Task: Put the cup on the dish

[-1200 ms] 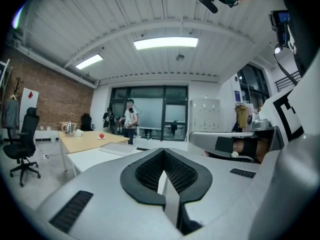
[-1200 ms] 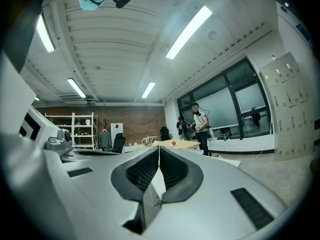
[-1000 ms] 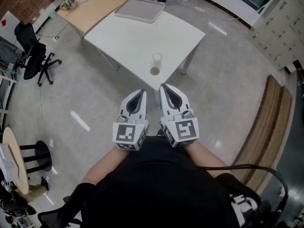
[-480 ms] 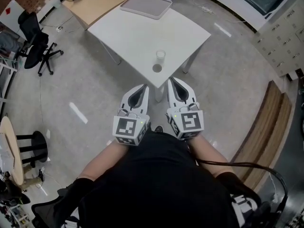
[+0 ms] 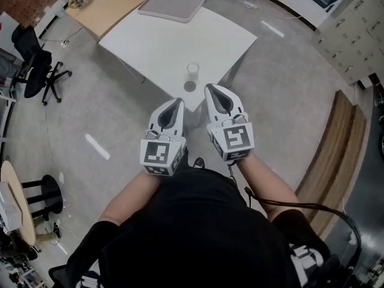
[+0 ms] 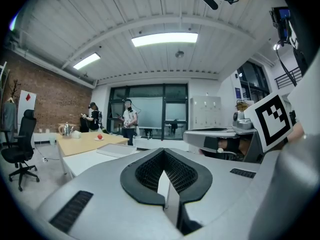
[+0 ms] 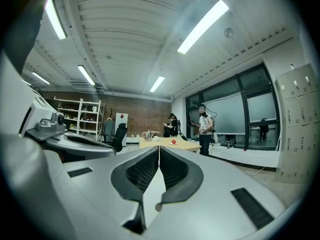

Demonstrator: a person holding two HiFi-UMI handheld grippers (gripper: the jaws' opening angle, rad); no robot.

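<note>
- Over the last second the white table [image 5: 162, 41] has been brought nearer in the head view. Its near corner now lies just ahead of the tips of both tongs, so the approach is judged nearly done while the task itself is not yet begun.
- The left tongs [image 5: 177, 102] are seen closed, jaws together, with nothing between them.
- The right tongs [image 5: 210, 89] are likewise closed and empty. They are held side by side with the left pair, the right tip a little further forward.
- The cup [image 5: 192, 71] is found upright on the table near that corner, untouched. The dish [image 5: 189, 87] lies just beside it on the near side, apart from it.
- Nothing is seen on the dish. Whether anything is in the cup cannot be told.
- A tray [image 5: 171, 5] at the far edge of the table appears empty.
- One pair of tongs must be opened before the cup can be taken.
</note>
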